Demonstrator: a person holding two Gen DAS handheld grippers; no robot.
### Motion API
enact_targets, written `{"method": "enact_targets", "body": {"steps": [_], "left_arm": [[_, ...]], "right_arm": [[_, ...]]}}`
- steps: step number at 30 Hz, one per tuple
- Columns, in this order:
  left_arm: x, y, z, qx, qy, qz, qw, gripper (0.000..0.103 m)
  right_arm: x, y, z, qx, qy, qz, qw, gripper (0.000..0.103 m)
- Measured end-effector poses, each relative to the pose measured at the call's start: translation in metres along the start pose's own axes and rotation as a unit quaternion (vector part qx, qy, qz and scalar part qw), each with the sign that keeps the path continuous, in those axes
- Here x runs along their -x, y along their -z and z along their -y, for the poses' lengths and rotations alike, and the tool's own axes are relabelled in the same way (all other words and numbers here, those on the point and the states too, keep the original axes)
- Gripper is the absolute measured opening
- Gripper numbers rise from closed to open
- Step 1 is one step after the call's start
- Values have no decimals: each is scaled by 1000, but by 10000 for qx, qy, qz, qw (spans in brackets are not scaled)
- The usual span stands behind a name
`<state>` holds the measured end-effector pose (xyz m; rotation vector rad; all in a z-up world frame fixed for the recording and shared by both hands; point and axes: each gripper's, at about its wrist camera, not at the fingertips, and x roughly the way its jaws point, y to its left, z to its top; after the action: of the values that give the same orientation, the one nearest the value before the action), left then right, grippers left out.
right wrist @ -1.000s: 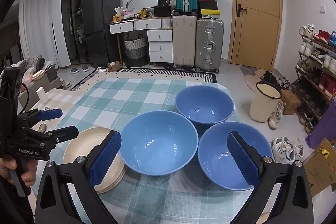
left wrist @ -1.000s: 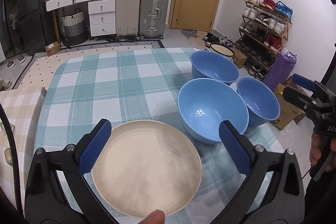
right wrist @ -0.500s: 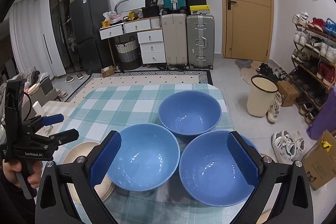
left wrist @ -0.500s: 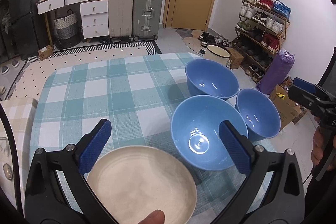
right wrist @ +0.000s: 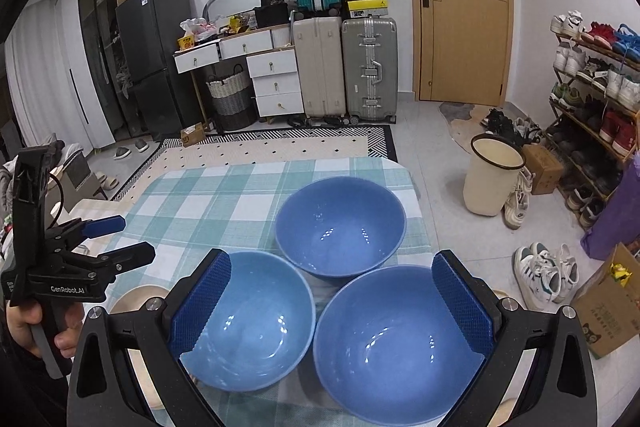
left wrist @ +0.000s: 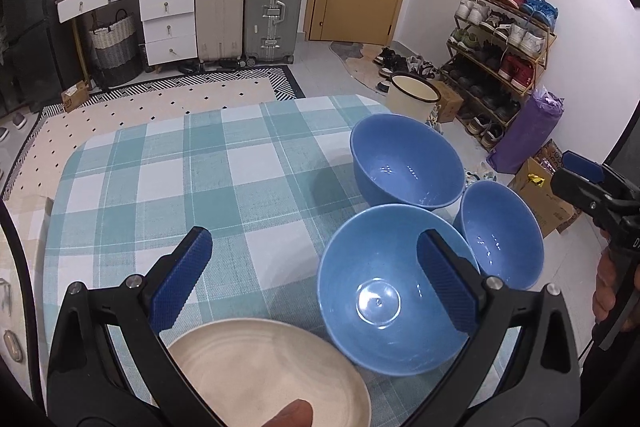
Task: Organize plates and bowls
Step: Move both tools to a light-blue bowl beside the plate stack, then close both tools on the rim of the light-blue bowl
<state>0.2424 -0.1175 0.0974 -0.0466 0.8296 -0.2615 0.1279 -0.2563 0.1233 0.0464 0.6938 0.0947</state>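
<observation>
Fingers (right wrist: 200, 311) wide above 3 bowls (right wrist: 340, 227)

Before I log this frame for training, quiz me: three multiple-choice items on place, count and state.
1. The cream plate lies where?
A. left of the blue bowls
B. inside a bowl
C. on the floor

2. How many blue bowls?
A. two
B. three
C. five

3. The right tongs are:
A. shut on a bowl
B. open, holding nothing
C. gripping the plate

A: the plate sits left of the nearest bowl.
B: three bowls stand clustered on the checked tablecloth.
B: both pads stand wide apart above the bowls.
</observation>
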Motion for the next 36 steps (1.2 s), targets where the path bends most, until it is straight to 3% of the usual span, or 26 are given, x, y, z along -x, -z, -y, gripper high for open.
{"method": "enact_targets", "body": {"steps": [18, 36], "left_arm": [[-72, -32, 20, -72, 100, -367, 9992, 102], [-150, -49, 15, 220, 203, -720, 9970, 102]], "right_arm": [[-55, -12, 47, -371, 113, -322, 9987, 102], [-121, -25, 66, -493, 79, -758, 9959, 100]]}}
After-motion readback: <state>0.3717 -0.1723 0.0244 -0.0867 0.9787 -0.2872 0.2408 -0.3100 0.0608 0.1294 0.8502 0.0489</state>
